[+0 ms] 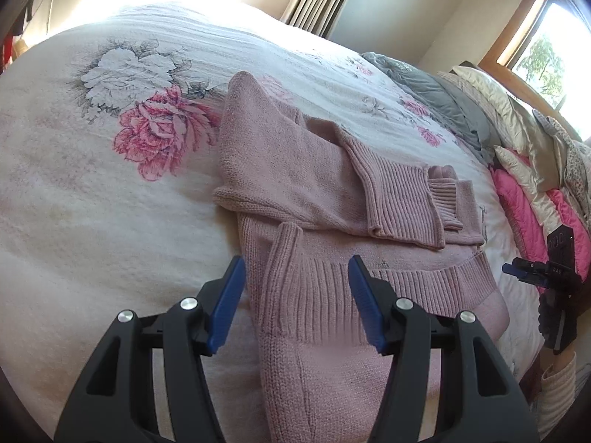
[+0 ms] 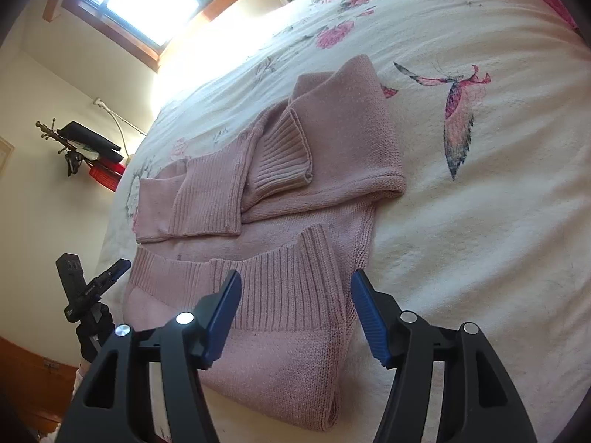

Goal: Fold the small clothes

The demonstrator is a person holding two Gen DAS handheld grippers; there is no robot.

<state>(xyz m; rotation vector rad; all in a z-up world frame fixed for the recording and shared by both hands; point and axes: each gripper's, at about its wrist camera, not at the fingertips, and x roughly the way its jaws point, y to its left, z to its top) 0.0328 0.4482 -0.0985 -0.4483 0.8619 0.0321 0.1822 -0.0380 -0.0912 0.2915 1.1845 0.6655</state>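
The pink sweater is lying on the bedspread, sleeves crossed, its ribbed hem directly ahead of both tongs. The left gripper and right gripper are hovering with jaws spread, holding nothing. Recommended: each pinching one hem corner, lifting evenly forward.

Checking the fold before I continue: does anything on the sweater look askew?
Mostly tidy. The pink sweater has both sleeves folded across its body, but their ribbed cuffs overlap unevenly, and the hem has one corner turned up.
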